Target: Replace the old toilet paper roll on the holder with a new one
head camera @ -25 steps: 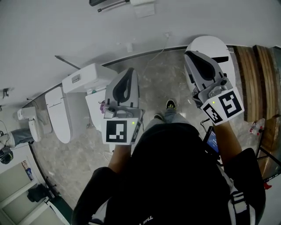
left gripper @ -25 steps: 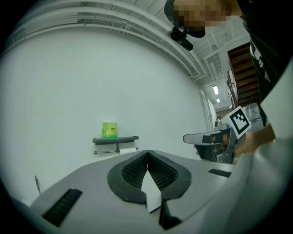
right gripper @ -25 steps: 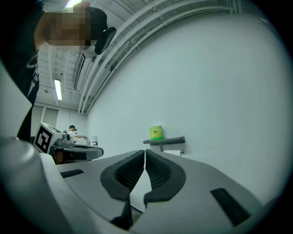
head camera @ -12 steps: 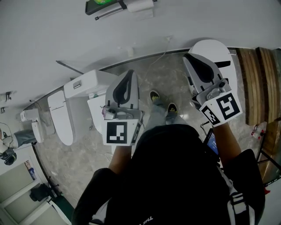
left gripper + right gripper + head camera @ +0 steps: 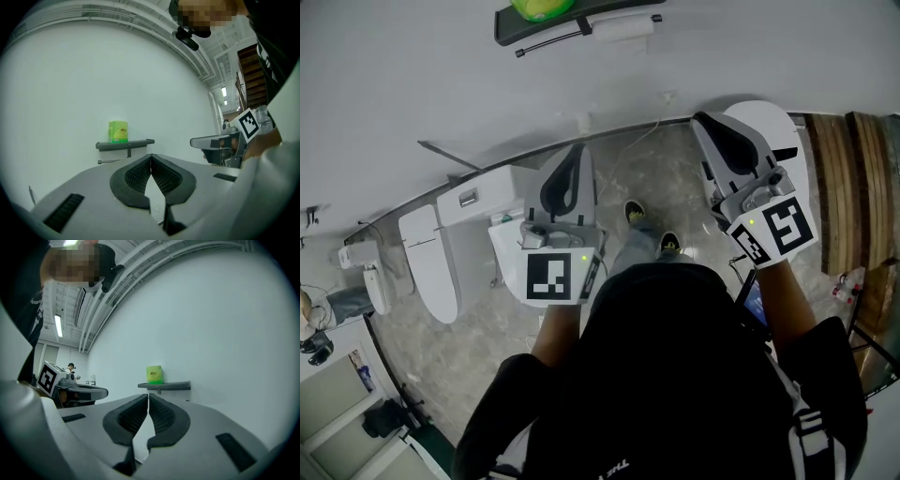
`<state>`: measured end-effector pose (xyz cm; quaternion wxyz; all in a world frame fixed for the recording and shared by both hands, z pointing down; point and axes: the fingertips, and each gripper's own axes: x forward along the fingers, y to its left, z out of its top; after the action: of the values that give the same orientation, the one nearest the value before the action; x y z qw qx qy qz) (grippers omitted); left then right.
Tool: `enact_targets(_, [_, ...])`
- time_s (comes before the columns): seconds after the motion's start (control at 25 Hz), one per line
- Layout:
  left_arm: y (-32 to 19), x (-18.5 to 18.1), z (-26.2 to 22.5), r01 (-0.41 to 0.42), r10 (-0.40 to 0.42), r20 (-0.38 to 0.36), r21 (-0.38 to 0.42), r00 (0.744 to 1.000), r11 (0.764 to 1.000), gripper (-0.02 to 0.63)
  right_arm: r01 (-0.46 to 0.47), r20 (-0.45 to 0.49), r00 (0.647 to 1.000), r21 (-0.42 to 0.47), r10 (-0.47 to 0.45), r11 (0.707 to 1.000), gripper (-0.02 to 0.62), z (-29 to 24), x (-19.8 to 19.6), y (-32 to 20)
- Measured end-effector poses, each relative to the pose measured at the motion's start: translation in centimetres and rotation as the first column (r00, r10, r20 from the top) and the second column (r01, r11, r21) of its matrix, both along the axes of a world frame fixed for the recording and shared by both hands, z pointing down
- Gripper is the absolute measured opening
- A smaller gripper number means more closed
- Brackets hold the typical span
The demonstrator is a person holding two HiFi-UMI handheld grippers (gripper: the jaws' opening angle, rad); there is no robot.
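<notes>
A dark wall shelf (image 5: 572,21) carries a green pack (image 5: 534,7). Under it runs a holder bar with a white paper roll (image 5: 623,25). My left gripper (image 5: 577,150) is shut and empty, held level and pointing at the wall well short of the shelf. My right gripper (image 5: 701,118) is shut and empty too, off to the right of the shelf. In the left gripper view the pack (image 5: 118,131) and shelf (image 5: 125,144) lie straight ahead above the closed jaws of the left gripper (image 5: 151,155); the roll is hidden there. The right gripper view shows the pack (image 5: 154,374) above the right gripper (image 5: 148,395).
A white toilet (image 5: 473,234) with its lid up stands against the wall at the left. A white rounded fixture (image 5: 764,117) lies under the right gripper. Wooden steps (image 5: 848,178) run down the right edge. The floor is grey marble-patterned tile (image 5: 656,178).
Both grippers have moved toward the wall, still shut. The shelf, green pack and roll have come further into the top of the head view. The person's feet have stepped forward.
</notes>
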<state>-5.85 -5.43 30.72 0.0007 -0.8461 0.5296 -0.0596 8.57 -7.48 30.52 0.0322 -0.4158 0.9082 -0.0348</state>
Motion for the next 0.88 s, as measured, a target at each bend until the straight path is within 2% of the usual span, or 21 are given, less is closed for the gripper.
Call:
enact_targets(0.2, [-3.6, -2.0, 0.9, -0.025, 0.025, 0.004, -0.022, 1.000, 0.999, 0.021, -0.015, -0.022, 1.000, -0.007, 0.015, 1.000, 0.021, 0.3, -2.1, -3.5])
enact_targets(0.56, [-7.8, -5.1, 1.2, -0.062, 0.063, -0.036, 0.013, 0.997, 0.998, 0.021, -0.016, -0.100, 0.995, 0.034, 0.019, 0.999, 0.021, -0.4, -5.6, -7.1])
enact_targets(0.76, [-9.7, -5.9, 1.6, -0.076, 0.076, -0.054, 0.005, 0.996, 0.997, 0.021, -0.035, -0.181, 0.982, 0.089, 0.051, 0.995, 0.021, -0.9, -5.9, -8.7])
enact_targets(0.88, [-10.9, -5.5, 1.6, -0.086, 0.087, -0.060, 0.006, 0.994, 0.996, 0.021, -0.055, -0.208, 0.975, 0.088, 0.073, 0.995, 0.021, -0.9, -5.1, -9.8])
